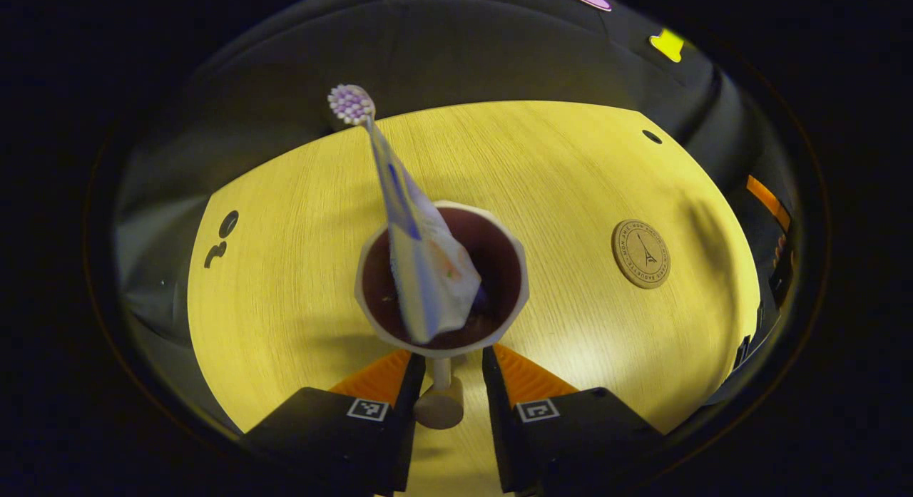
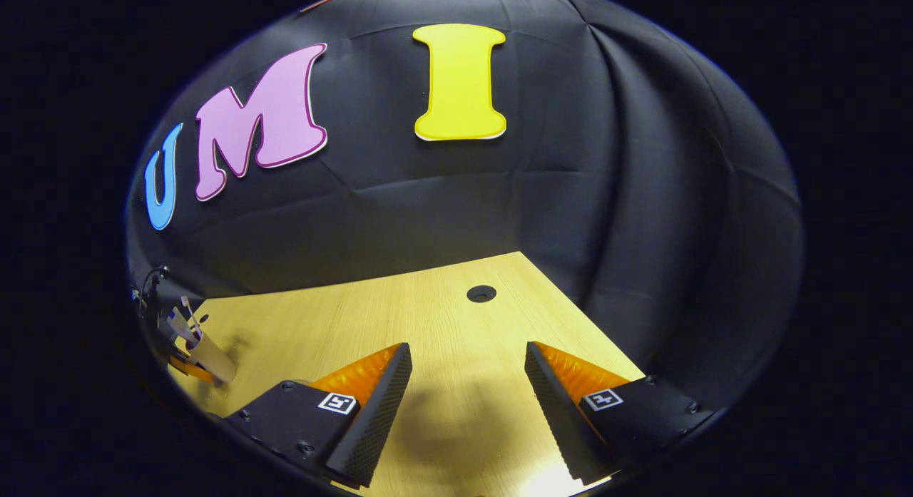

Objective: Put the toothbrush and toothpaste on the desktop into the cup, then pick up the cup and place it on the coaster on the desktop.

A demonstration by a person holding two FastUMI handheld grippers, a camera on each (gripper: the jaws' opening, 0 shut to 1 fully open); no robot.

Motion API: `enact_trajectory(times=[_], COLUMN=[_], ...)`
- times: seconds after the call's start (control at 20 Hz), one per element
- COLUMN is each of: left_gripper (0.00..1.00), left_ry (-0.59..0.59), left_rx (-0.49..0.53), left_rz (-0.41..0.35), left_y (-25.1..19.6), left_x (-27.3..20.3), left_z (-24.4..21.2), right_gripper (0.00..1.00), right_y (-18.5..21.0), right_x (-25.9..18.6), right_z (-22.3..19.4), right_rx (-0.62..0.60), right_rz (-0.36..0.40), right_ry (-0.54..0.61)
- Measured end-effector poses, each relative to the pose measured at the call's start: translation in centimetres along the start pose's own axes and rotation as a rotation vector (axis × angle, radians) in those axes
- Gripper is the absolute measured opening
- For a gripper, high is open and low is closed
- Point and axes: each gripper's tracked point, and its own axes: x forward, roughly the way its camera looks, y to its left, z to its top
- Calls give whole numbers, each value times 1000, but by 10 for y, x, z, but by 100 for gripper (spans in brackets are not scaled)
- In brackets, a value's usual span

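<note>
A white cup [image 1: 518, 272] with a dark inside sits right in front of my left gripper [image 1: 452, 354], whose fingers are closed against its sides under the rim. A toothbrush [image 1: 351, 103] with a purple and white head and a white toothpaste tube [image 1: 436, 277] stand in the cup and lean to the far left. The round brown coaster [image 1: 640, 254] lies on the wooden desktop [image 1: 299, 269] to the right of the cup. In the right gripper view, the cup [image 2: 208, 356] shows small and tilted at the far left. My right gripper [image 2: 467, 404] hangs open over bare desktop.
A small dark cable hole [image 2: 481, 293] sits near the desktop's far edge, also seen as a hole [image 1: 651, 136] at the far right. More dark cut-outs [image 1: 227, 224] mark the left edge. Black cloth wall [image 2: 463, 197] closes in behind the desk.
</note>
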Motion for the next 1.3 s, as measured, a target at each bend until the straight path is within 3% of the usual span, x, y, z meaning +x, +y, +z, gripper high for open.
enact_trajectory(times=[0.05, 0.1, 0.2, 0.35, 0.4, 0.7, 0.85, 0.9, 0.95, 1.0, 1.15, 1.25, 1.3], left_gripper=[48, 36, 32, 35, 30, 29, 29, 34, 29, 34, 29, 34, 29], left_ry=[3, 4, -3, -14, -19, -72, -103, -113, -123, -131, -142, -133, -129], left_rx=[-2, -15, -43, -64, -75, -65, -40, -25, -6, 16, 78, 104, 111], left_rz=[2, -5, -14, -17, -20, 6, -23, -34, -45, -55, -86, -117, -134], left_y=[2, 2, 0, 0, -1, -3, -22, -30, -39, -49, -82, -105, -118], left_x=[1, 2, 3, 2, 3, -8, -17, -20, -22, -24, -24, -20, -17], left_z=[0, -1, 0, 1, 1, 16, 36, 43, 51, 56, 69, 71, 70], right_gripper=[98, 98, 98, 98, 98, 98, 98, 98, 98, 98, 98, 98, 98], right_y=[0, 1, 2, 6, 7, 4, 4, 4, 4, 6, 8, 8, 8], right_x=[0, 0, 0, -1, -2, -4, -5, -5, -5, -3, -3, -2, -1], right_z=[-1, -1, -3, -4, -4, -8, -10, -10, -10, -11, -14, -13, -13], right_rx=[-3, -6, -18, -31, -33, -18, -15, -14, -13, -12, -17, -17, -14], right_rz=[2, 4, 2, 9, 9, 4, 3, 4, 6, 8, 11, 12, 11], right_ry=[2, 4, 14, 18, 18, 36, 41, 40, 41, 43, 50, 49, 50])
